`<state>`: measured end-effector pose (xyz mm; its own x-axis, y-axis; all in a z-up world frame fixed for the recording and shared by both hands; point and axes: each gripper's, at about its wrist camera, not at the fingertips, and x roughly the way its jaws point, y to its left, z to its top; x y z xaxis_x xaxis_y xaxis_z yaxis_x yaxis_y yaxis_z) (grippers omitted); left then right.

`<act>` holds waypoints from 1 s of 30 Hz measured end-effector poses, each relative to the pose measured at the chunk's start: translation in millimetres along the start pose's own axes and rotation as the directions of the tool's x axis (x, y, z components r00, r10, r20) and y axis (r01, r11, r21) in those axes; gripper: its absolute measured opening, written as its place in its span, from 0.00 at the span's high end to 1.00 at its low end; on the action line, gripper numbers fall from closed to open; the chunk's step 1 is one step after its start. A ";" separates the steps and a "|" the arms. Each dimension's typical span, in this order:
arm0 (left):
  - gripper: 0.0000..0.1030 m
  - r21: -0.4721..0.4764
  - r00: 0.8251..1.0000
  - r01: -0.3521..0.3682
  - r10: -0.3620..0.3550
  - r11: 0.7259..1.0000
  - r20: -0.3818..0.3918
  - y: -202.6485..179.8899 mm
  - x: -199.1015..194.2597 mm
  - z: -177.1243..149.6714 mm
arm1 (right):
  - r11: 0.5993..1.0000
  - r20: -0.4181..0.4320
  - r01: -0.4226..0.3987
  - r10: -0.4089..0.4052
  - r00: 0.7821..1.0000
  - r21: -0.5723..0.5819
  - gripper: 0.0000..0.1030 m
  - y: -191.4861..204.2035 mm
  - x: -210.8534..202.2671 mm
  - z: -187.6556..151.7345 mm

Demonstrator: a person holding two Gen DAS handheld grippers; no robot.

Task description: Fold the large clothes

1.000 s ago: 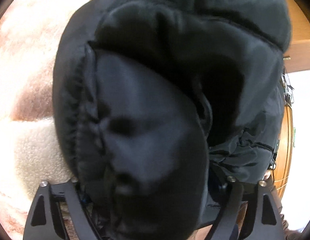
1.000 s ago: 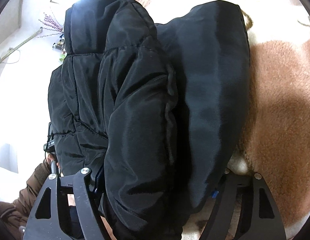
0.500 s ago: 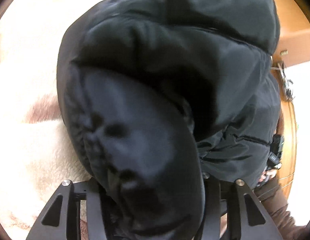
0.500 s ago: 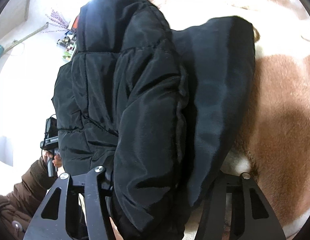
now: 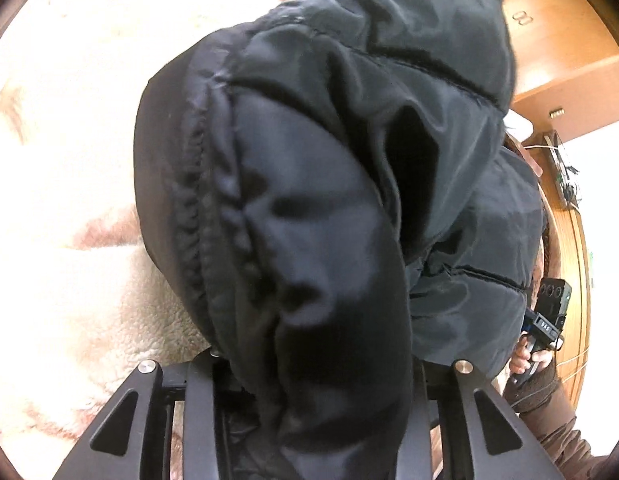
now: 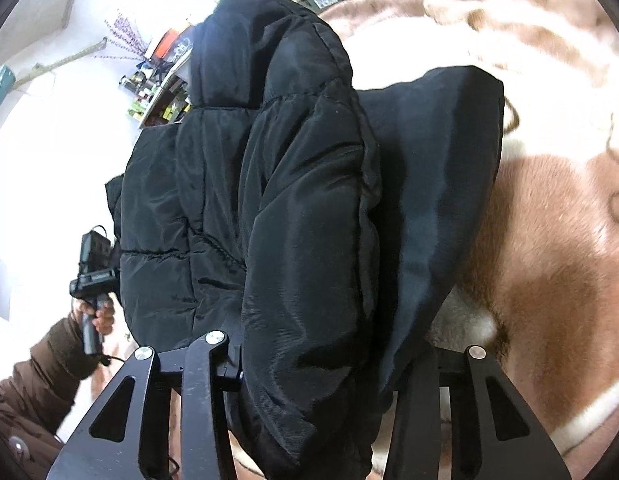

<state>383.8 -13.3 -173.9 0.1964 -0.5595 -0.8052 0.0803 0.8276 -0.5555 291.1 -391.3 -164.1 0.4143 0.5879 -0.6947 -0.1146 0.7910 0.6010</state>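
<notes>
Black quilted puffer jacket (image 5: 329, 200) is bulging between both my narrowed jaws, left gripper (image 5: 313, 408) and right gripper (image 6: 313, 392) pinching its edge above the fleecy cream-and-brown blanket (image 6: 549, 280), so I am keeping both level while lowering the fold.

One black jacket (image 5: 329, 200), two grippers (image 5: 309, 420) (image 6: 309, 412) and one fleece blanket (image 6: 549, 260) are counted.
</notes>
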 end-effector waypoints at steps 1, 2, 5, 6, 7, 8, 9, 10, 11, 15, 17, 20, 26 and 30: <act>0.67 0.011 1.000 0.008 -0.008 1.000 0.014 -4.7 -6.8 -0.7 | 1.000 0.010 -0.001 0.001 1.000 -0.004 0.59 5.6 -3.8 -0.1; 0.67 0.018 1.000 0.012 -0.012 1.000 0.025 -4.9 -13.8 -2.0 | 1.000 0.018 -0.004 0.004 1.000 -0.008 0.60 9.3 -6.4 -0.3; 0.68 0.026 0.997 0.031 -0.033 0.999 0.063 -13.2 -27.4 -3.7 | 0.999 0.046 -0.011 0.013 0.999 -0.036 0.61 24.2 -16.2 -1.8; 0.68 0.032 0.997 0.033 -0.035 0.999 0.072 -17.6 -31.2 -4.7 | 0.999 0.057 -0.014 0.016 0.998 -0.045 0.61 29.8 -20.1 -2.4; 0.68 0.037 0.996 0.036 -0.039 0.999 0.076 -21.1 -33.4 -4.7 | 0.999 0.066 -0.018 0.022 0.998 -0.051 0.61 33.5 -23.1 -2.5; 0.68 0.042 0.996 0.037 -0.040 0.998 0.085 -24.1 -36.0 -6.5 | 0.998 0.073 -0.024 0.028 0.997 -0.056 0.61 37.5 -26.0 -2.6; 0.68 0.046 0.994 0.045 -0.049 0.998 0.094 -26.2 -40.0 -8.4 | 0.998 0.085 -0.031 0.036 0.996 -0.062 0.62 42.1 -29.7 -2.6; 0.68 0.051 0.993 0.054 -0.059 0.997 0.102 -23.4 -47.6 -7.1 | 0.997 0.095 -0.038 0.044 0.995 -0.066 0.62 45.4 -32.8 -3.1; 0.68 0.055 0.991 0.061 -0.067 0.997 0.115 -20.3 -55.3 -7.0 | 0.996 0.102 -0.043 0.050 0.993 -0.073 0.62 49.5 -35.6 -2.8; 0.68 0.077 0.986 0.078 -0.088 0.994 0.138 -11.6 -79.4 -2.4 | 0.993 0.125 -0.058 0.071 0.990 -0.106 0.62 66.6 -41.1 -2.8; 0.68 0.082 0.984 0.076 -0.088 0.994 0.157 -6.8 -94.1 -3.2 | 0.990 0.135 -0.071 0.087 0.987 -0.123 0.62 74.4 -43.5 -3.2; 0.68 0.098 0.979 0.078 -0.095 0.992 0.182 -1.7 -106.2 -1.3 | 0.986 0.142 -0.080 0.101 0.985 -0.144 0.62 83.0 -44.5 -1.7; 0.68 0.117 0.970 0.069 -0.094 0.991 0.226 10.1 -132.3 -6.7 | 0.980 0.146 -0.102 0.127 0.981 -0.169 0.62 97.3 -31.8 8.6; 0.68 0.112 0.958 0.064 -0.092 0.992 0.273 28.5 -158.0 -14.3 | 0.970 0.143 -0.113 0.146 0.979 -0.214 0.62 118.1 -22.8 14.7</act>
<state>341.1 98.0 -65.6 0.4472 -0.6002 -0.6632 0.2018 0.7900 -0.5789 281.3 -313.8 -71.5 0.5182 0.6668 -0.5356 -0.3516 0.7370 0.5773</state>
